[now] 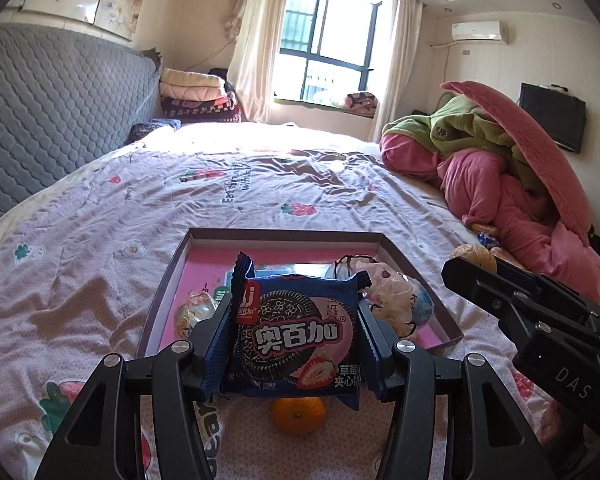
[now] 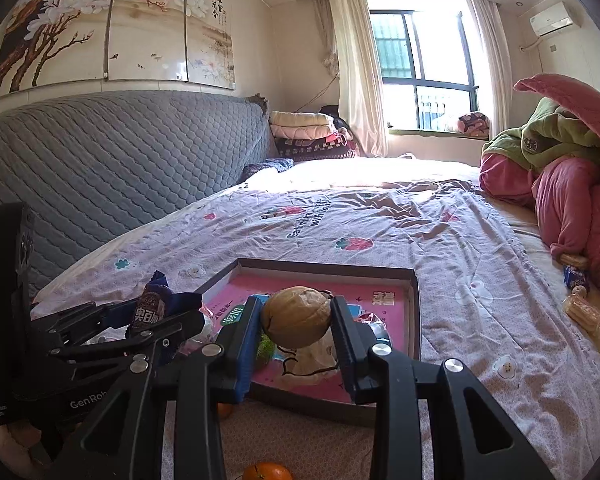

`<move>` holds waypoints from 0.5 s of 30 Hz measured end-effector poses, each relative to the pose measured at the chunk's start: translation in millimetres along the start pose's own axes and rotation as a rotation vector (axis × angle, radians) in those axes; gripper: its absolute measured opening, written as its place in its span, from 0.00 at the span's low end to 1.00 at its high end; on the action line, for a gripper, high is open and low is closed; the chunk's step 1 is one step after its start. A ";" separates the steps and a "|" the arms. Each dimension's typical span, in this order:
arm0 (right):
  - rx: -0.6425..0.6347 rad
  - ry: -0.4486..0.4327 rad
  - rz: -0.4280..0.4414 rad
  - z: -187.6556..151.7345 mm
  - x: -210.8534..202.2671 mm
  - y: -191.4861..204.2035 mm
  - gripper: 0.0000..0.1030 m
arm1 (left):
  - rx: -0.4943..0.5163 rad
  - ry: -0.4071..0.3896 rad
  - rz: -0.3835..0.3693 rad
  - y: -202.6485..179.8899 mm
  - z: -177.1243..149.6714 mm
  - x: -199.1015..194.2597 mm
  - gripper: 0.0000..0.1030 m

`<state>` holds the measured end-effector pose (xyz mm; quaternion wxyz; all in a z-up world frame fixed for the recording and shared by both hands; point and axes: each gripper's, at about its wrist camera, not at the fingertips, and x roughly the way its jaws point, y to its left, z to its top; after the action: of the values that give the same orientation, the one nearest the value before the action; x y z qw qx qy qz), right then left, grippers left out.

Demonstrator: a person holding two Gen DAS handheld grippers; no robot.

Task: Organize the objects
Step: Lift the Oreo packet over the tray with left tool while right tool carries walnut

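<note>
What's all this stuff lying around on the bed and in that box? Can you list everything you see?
Cookie packet: one, blue and pink, clamped in the left tool above the box's near edge.
Walnut: one, tan, clamped in the right tool above the box.
Shallow box: one, dark rim, pink floor, on the bedspread; several wrapped items inside.
Tangerine: one, orange, on the bedspread before the box.
Wrapped snacks: a few, tan and blue, by the pink bedding at right.
Bedspread: one, pale lilac with strawberries.
Bedding heap: pink and green, right side.
Folded blankets: one stack, beside the window.
Left tool: black, shut on the packet.
Right tool: black, shut on the walnut.
</note>
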<state>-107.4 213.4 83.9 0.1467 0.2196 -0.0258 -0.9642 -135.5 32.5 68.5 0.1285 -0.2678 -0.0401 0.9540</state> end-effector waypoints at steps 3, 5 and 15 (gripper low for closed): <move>0.003 -0.003 -0.006 0.8 1.9 0.3 0.34 | -0.016 -0.003 -0.002 0.5 2.1 2.1 0.55; 0.005 -0.003 -0.011 0.8 3.2 -0.3 0.34 | -0.025 -0.004 0.000 1.4 2.9 3.9 0.55; -0.013 -0.019 -0.054 0.3 -1.2 -3.5 0.34 | -0.054 0.000 0.013 13.4 7.9 9.7 0.55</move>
<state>-107.5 217.0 84.3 0.1218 0.2099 -0.0149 -0.9700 -150.7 22.1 68.4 0.1152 -0.2714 -0.0641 0.9534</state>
